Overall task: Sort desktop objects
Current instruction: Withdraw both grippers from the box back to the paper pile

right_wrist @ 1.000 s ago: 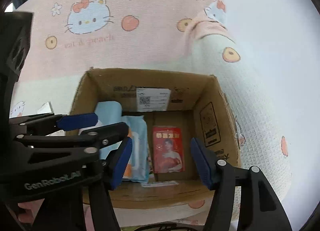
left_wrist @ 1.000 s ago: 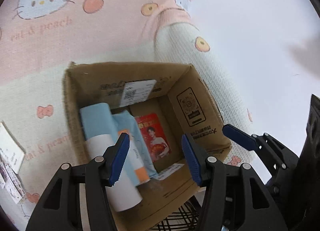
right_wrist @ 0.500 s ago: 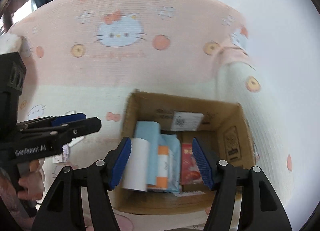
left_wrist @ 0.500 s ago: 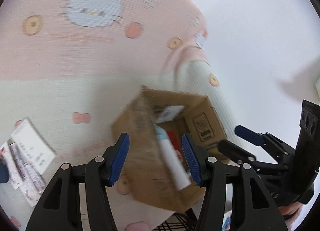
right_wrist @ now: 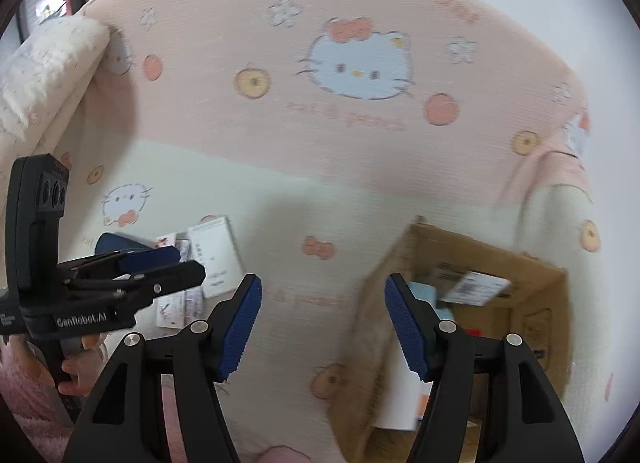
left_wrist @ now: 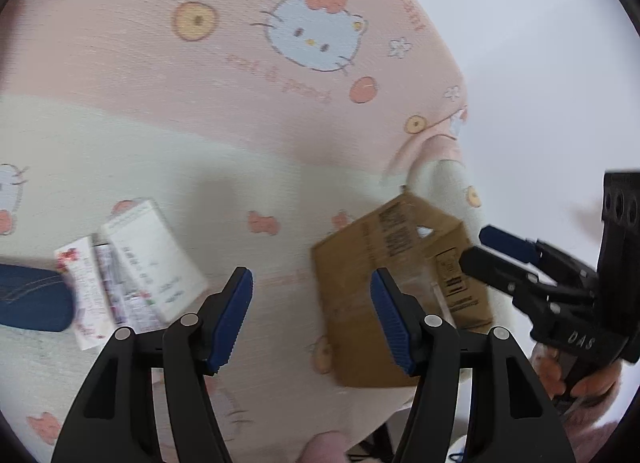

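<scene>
A brown cardboard box stands on the pink and cream cartoon-cat cloth. In the right wrist view the box holds a light blue pack, a white roll and a red card. To its left lie a white booklet, small printed packets and a dark blue object. My left gripper hovers over bare cloth between box and booklet, jaws opening, nothing between them. My right gripper is open and empty beside the box's left wall.
Each gripper shows in the other's view: the right gripper over the box, the left gripper over the booklet. A fluffy white bundle lies at the cloth's far left. The cloth's right edge drops off beyond the box.
Both grippers have swung left, away from above the box and toward the booklet and packets. The box now sits at the right of both views. The left jaws stand a little wider.
</scene>
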`<state>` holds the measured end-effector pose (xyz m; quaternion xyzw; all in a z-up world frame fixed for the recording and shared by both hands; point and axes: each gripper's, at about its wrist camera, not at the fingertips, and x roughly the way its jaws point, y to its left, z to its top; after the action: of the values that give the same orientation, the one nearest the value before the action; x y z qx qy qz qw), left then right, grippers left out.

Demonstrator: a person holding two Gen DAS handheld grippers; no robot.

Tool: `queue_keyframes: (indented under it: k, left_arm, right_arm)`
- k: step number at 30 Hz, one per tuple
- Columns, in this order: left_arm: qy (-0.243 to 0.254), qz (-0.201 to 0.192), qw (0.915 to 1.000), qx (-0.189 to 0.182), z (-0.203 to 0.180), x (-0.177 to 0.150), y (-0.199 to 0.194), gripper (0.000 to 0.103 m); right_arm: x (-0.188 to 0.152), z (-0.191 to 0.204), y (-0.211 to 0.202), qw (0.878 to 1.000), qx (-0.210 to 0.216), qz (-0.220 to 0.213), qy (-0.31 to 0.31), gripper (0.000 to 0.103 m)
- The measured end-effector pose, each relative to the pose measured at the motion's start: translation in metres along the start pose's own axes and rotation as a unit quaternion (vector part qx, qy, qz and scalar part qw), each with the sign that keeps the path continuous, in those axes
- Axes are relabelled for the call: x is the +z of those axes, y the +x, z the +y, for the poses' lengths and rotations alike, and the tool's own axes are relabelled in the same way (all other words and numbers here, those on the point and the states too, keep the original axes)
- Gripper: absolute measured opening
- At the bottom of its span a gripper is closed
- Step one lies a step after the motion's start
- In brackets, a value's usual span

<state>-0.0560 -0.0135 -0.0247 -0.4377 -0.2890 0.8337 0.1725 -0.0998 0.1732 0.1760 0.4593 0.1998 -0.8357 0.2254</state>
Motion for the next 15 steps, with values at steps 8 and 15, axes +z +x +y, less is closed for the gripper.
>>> queue_keyframes:
  k: [8, 15]
  left_arm:
    - [-0.017, -0.002, 0.9983, 0.055, 0.048, -0.004, -0.017, 0.065]
    - [-0.082, -0.004, 0.9914, 0.102, 0.087, -0.001, 0.000, 0.065]
  right_arm:
    - [0.004, 0.032, 0.054, 0.997, 0.073, 0.023, -0.001, 0.062]
    - [-0.004, 0.033, 0.119, 0.985, 0.162, 0.034, 0.052, 0.062]
